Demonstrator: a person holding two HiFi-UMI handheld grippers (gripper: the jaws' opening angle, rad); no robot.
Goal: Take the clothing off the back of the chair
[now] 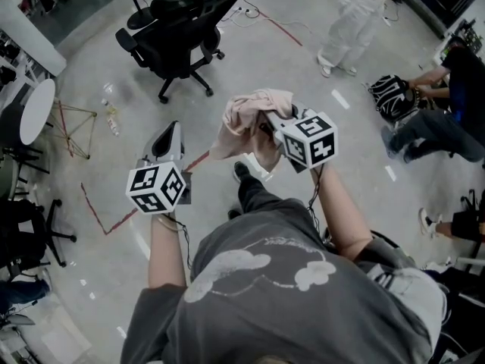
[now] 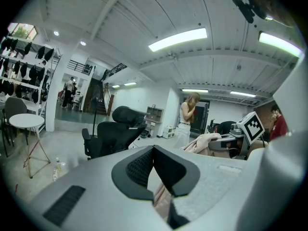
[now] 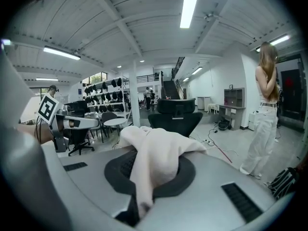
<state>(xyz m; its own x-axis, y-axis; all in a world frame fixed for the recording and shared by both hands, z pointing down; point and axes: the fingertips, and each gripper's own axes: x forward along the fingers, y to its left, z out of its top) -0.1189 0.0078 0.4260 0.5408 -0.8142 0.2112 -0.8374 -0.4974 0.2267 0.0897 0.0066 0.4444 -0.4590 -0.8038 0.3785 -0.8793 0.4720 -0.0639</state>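
Since clothing [image 3: 156, 158] drapes it, right gripper [image 1: 267, 118] seems clamped.

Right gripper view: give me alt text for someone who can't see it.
The right claw is shut on a pale pink garment that drapes over its jaws. Behind stand a black office chair and, at right, a person in white trousers.

Pale pink clothing [image 1: 246, 120], bunched and limp, hangs clamped in the right claw [image 1: 265, 120]. Black swivel chair [image 1: 182, 29] stands upright, well apart.
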